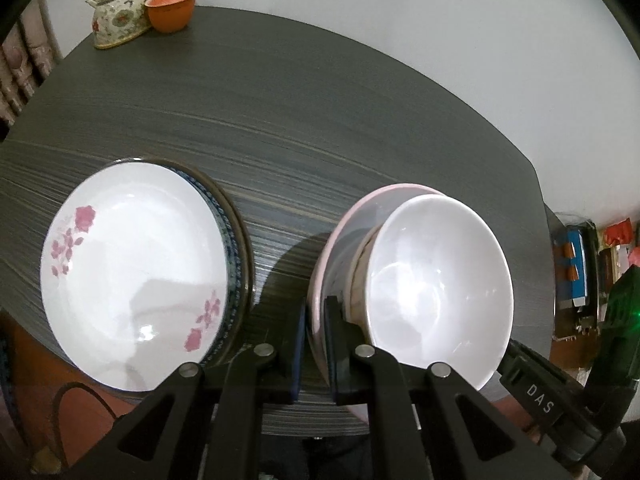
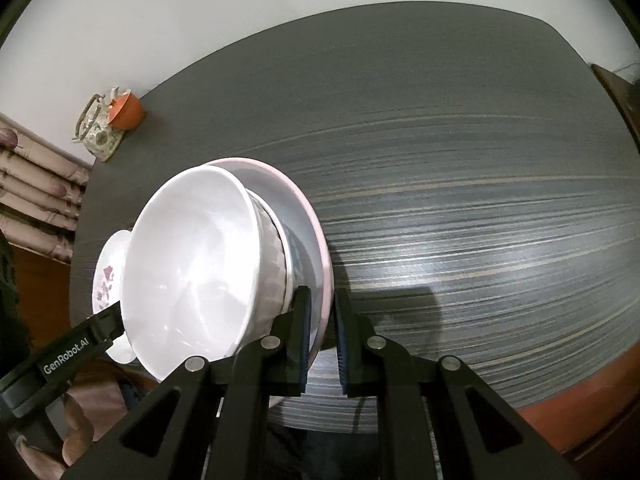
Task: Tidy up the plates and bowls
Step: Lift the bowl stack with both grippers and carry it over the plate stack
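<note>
A pink-rimmed plate (image 1: 344, 236) carries a stack of white bowls (image 1: 436, 288). My left gripper (image 1: 314, 344) is shut on the plate's near-left rim. My right gripper (image 2: 322, 340) is shut on the same pink plate (image 2: 312, 220) at its right rim, with the white bowls (image 2: 192, 264) just left of its fingers. A white plate with pink flowers (image 1: 132, 272) lies on top of a blue-patterned plate (image 1: 230, 232) to the left; its edge shows behind the bowls in the right wrist view (image 2: 106, 272).
The dark striped table (image 1: 320, 120) runs to a white wall. A floral teapot (image 1: 120, 12) and an orange lidded cup (image 1: 170, 10) stand at its far left corner. Shelves with boxes (image 1: 580, 272) are off the right edge.
</note>
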`<state>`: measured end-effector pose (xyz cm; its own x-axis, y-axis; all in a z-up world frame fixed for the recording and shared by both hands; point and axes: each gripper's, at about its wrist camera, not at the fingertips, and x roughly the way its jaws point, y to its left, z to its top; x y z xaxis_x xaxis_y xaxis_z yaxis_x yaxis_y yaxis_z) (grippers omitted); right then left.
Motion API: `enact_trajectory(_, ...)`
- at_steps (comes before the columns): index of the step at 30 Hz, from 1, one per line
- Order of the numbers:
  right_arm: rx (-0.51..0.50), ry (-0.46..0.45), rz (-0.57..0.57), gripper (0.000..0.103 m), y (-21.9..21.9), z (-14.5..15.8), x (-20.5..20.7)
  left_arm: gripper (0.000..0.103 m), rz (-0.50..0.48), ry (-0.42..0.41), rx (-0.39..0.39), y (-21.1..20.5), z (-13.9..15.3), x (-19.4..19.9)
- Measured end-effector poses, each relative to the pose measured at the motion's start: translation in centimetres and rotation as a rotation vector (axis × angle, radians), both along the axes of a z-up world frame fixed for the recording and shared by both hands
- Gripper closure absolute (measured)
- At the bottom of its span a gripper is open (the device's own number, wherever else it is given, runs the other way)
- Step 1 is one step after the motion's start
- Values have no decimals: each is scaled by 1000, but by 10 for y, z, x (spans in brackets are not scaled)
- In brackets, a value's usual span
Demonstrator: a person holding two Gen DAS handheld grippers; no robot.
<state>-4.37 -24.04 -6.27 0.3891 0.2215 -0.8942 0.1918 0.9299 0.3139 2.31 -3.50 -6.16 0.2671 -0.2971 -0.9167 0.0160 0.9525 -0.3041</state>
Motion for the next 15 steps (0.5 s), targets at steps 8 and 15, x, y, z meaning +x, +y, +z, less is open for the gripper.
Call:
enact_trajectory(8, -6, -28, 41, 91, 18, 15, 8, 96, 45, -27, 7, 21, 9, -3)
enact_trajectory(15, 2, -50, 89, 91, 41, 25, 15, 96, 97, -47, 17, 50, 19, -7)
